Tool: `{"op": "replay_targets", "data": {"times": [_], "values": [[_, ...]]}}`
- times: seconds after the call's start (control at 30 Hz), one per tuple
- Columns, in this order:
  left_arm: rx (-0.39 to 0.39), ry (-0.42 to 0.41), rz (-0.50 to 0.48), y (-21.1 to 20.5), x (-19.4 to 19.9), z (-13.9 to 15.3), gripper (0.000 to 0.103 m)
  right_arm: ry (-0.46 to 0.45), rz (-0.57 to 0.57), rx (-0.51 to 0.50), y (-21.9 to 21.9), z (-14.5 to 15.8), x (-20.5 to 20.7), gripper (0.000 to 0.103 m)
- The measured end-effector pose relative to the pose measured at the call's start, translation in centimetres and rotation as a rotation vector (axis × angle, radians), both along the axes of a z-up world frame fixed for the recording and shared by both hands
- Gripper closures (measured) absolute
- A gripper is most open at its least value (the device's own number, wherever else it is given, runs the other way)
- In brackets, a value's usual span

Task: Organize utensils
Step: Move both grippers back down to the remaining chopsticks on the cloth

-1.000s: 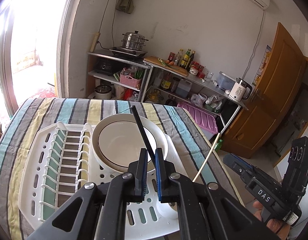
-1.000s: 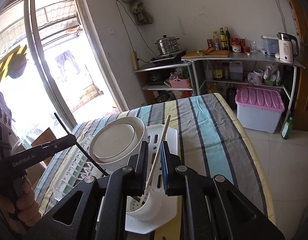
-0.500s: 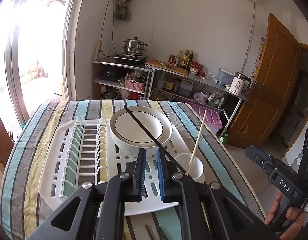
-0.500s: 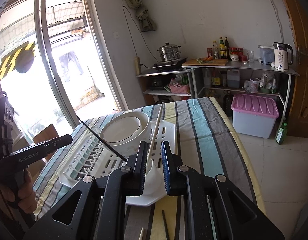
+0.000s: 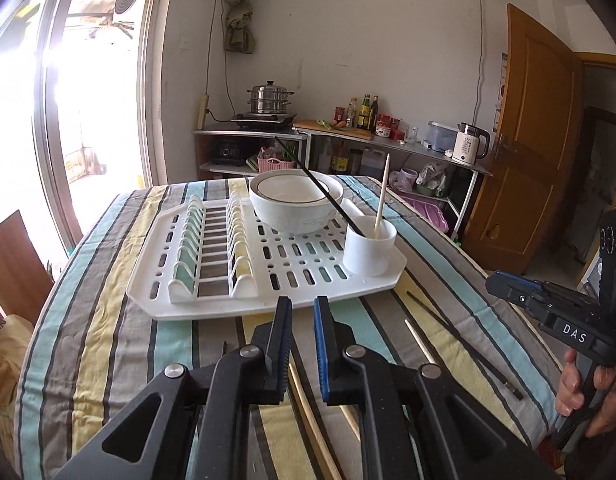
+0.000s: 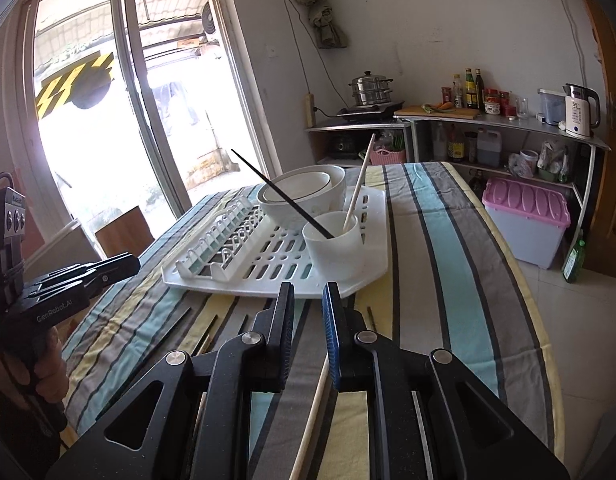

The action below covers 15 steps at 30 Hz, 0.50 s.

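A black chopstick [image 5: 316, 189] and a pale chopstick [image 5: 382, 196] stand leaning in the white cup [image 5: 369, 250] on the drying rack [image 5: 212, 296]. More chopsticks [image 5: 460, 336] lie on the striped desk [image 5: 108, 320]. The left gripper [image 5: 301, 320] and right gripper [image 6: 308, 304] hover, fingers slightly parted, gripping nothing.

We are in a home kitchen: a stacked steel steamer pot [image 5: 270, 96] sits on a hotplate atop a metal shelf unit [image 5: 392, 148], beside glass sauce bottles [image 5: 366, 111], a wooden chopping board [image 5: 328, 126] and a white electric kettle [image 5: 470, 144]. Nearer us, a striped tablecloth [image 5: 108, 320] carries a white plastic dish rack [image 5: 268, 276]. A sliding glass door [image 6: 120, 120] lets in daylight.
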<state>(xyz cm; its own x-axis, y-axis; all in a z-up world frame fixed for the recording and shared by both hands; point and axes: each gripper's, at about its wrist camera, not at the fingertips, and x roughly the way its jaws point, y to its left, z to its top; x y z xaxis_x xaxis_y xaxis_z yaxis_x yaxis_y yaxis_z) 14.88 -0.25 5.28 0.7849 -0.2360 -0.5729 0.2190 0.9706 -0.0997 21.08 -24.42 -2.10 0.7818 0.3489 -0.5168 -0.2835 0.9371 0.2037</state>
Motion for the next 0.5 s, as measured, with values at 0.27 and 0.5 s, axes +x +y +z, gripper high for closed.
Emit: {"op": "replay_targets", "data": {"times": [0.27,0.5], "values": [[-0.011,0.076,0.028,1.1,-3.3,-3.5,0.093,0.065,-0.012,-0.008,-0.3,-2.8,-2.8,0.088],[-0.006,0.107,0.036,1.0,-3.0,-4.6,0.093,0.086,-0.011,-0.027,0.1,-3.6,-3.1,0.088]]}}
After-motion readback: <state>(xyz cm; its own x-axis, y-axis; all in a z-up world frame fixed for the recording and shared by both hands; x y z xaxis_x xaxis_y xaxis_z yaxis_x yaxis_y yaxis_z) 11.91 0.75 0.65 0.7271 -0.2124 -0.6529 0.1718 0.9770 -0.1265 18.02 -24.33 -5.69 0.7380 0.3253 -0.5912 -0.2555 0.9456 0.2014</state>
